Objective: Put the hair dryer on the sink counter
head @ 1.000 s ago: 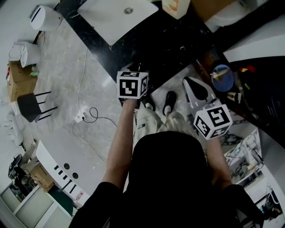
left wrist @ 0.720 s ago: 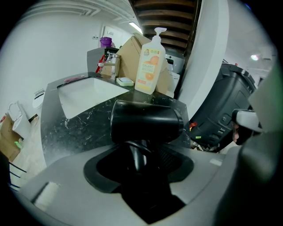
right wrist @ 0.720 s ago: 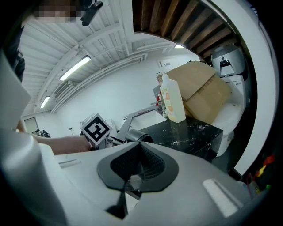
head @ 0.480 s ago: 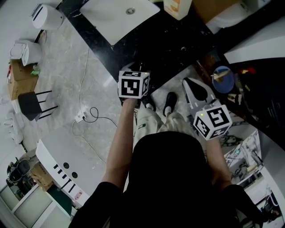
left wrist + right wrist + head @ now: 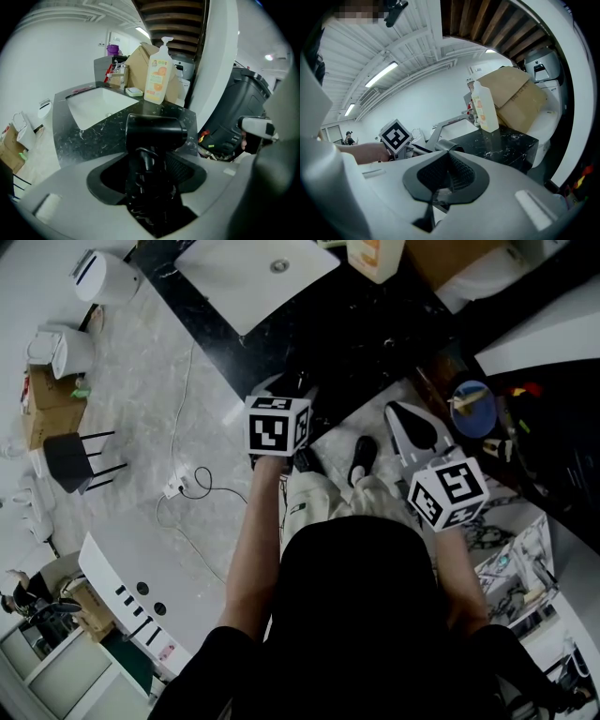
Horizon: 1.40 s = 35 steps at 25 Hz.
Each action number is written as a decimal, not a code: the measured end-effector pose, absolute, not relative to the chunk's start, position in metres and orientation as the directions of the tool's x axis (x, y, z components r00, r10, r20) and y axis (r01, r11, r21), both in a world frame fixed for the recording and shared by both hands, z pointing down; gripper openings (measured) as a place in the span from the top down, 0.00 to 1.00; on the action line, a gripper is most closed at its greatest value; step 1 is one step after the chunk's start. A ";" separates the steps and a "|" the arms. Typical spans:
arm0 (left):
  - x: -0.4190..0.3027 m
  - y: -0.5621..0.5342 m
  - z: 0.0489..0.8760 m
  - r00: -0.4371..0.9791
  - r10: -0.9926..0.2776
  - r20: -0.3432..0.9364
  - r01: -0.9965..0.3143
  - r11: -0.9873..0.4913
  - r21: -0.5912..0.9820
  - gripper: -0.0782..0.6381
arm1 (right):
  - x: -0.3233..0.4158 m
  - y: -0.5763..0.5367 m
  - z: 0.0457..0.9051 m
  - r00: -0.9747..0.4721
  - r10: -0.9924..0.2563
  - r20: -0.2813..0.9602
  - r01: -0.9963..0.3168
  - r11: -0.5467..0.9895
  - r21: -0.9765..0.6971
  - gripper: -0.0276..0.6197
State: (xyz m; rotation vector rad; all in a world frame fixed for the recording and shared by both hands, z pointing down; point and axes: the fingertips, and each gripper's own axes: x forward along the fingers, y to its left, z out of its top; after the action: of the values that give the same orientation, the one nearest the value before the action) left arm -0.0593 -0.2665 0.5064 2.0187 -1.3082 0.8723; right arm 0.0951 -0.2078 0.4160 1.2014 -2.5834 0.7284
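The black hair dryer (image 5: 154, 131) stands with its barrel over the edge of the black marble counter (image 5: 98, 138); its handle runs down between my left gripper's jaws. My left gripper (image 5: 152, 164) is open. Its jaws have just been opening and stand wide around the handle, with dark gaps beside it. In the head view the left gripper (image 5: 286, 390) reaches over the counter's edge (image 5: 281, 343), and the dryer is lost against the dark stone. My right gripper (image 5: 414, 427) (image 5: 445, 173) hangs off to the right, shut with nothing in it.
A white sink (image 5: 253, 273) (image 5: 93, 105) is set into the counter, with a soap bottle (image 5: 157, 75) (image 5: 375, 257) and a cardboard box (image 5: 515, 98) behind it. A dark bin (image 5: 234, 122) stands to the right. A chair (image 5: 75, 457) and a cable (image 5: 183, 486) are on the floor.
In the head view the left gripper's cube has shifted only slightly by the counter edge. The right gripper has kept still.
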 end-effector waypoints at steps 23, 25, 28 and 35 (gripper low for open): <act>-0.104 -0.204 0.457 0.469 -0.561 0.682 -0.847 -0.504 0.168 0.73 | 0.028 -0.157 0.392 -0.547 -0.755 0.363 -0.835 0.460 -0.302 0.94; -0.111 -0.194 0.452 0.496 -0.553 0.670 -0.827 -0.535 0.172 0.75 | 0.016 -0.145 0.389 -0.523 -0.773 0.359 -0.849 0.437 -0.297 0.94; -0.120 -0.175 0.445 0.537 -0.540 0.648 -0.797 -0.576 0.182 0.78 | -0.002 -0.124 0.386 -0.490 -0.794 0.359 -0.868 0.406 -0.288 0.94; -0.147 -0.134 0.432 0.619 -0.499 0.607 -0.728 -0.653 0.206 0.81 | -0.037 -0.076 0.375 -0.395 -0.848 0.354 -0.913 0.317 -0.257 0.94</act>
State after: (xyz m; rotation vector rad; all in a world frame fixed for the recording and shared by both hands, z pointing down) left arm -0.1467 -0.1342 0.4319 2.4082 -0.9720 0.7134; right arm -0.0373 -0.0757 0.3752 1.6324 -2.4208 0.6323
